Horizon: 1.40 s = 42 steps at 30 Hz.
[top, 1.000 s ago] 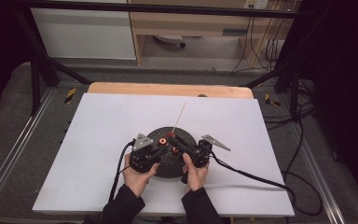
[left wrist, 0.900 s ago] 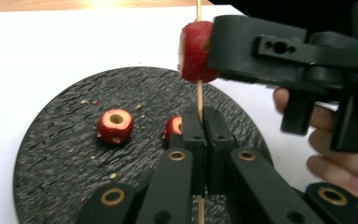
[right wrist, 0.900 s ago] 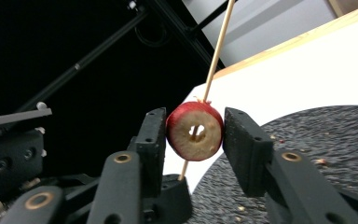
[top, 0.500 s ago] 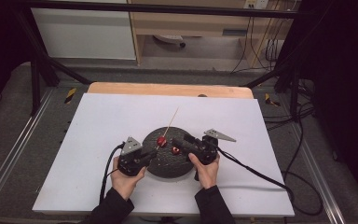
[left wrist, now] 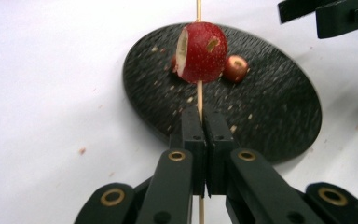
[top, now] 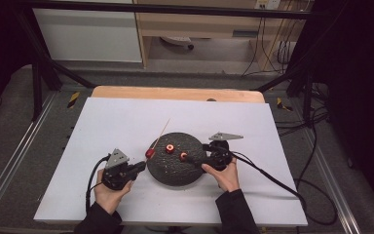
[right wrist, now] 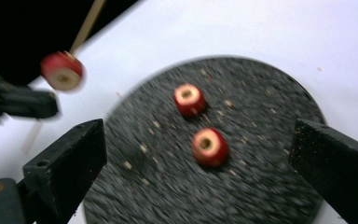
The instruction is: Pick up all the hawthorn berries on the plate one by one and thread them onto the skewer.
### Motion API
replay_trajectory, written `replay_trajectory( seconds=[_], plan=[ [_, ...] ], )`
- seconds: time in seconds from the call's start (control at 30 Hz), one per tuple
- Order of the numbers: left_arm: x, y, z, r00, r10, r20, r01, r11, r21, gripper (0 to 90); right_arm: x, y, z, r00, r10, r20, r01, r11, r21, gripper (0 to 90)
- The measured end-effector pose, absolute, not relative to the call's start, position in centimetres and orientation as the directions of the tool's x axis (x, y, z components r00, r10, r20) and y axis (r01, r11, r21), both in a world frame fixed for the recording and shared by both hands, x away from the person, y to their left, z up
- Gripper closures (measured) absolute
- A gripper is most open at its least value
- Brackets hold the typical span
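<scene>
Now you hold a skewered red fruit piece at the dark plate's left edge.

Largest first: the white table (top: 102,195) carries the round dark plate (top: 175,170), and two red fruit pieces lie on it, one (right wrist: 189,99) farther in and one (right wrist: 209,147) nearer your right gripper (top: 190,157). Your right gripper sits at the plate's right side with its jaws spread wide, gripping nothing. Your left gripper (left wrist: 204,122) has its jaws pressed together on the thin wooden skewer (left wrist: 199,100), which runs up through the third fruit piece (left wrist: 203,52), raised just above the plate's rim.
</scene>
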<state>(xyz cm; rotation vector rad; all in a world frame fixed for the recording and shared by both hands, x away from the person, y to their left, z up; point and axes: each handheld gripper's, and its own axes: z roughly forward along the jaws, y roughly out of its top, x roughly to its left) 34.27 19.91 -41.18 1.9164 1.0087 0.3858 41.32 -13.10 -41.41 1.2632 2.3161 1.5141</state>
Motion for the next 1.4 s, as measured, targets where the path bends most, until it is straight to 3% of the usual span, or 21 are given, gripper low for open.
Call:
replay_trajectory(
  seconds=[0.47,0.63,1.1,1.4],
  plan=[
    [33.0,22.9,-42.7,0.621,0.773,-0.129,0.515,-0.279,0.810,88.5,43.6,-11.2,-39.4,-0.733,0.668,0.123,0.567,0.502,0.653,9.2],
    [32.8,23.3,-43.0,0.624,0.770,-0.133,0.520,-0.282,0.807,88.5,44.6,-10.1,-39.0,-0.765,0.640,0.081,0.551,0.584,0.596,15.1],
    [32.7,23.3,-43.4,0.631,0.764,-0.135,0.523,-0.291,0.801,88.4,46.7,-6.7,-39.9,-0.836,0.545,0.073,0.511,0.722,0.467,37.1],
    [32.7,23.4,-43.4,0.634,0.761,-0.138,0.525,-0.292,0.800,88.5,47.6,-6.3,-40.8,-0.829,0.551,0.094,0.535,0.733,0.419,50.6]
  ],
)
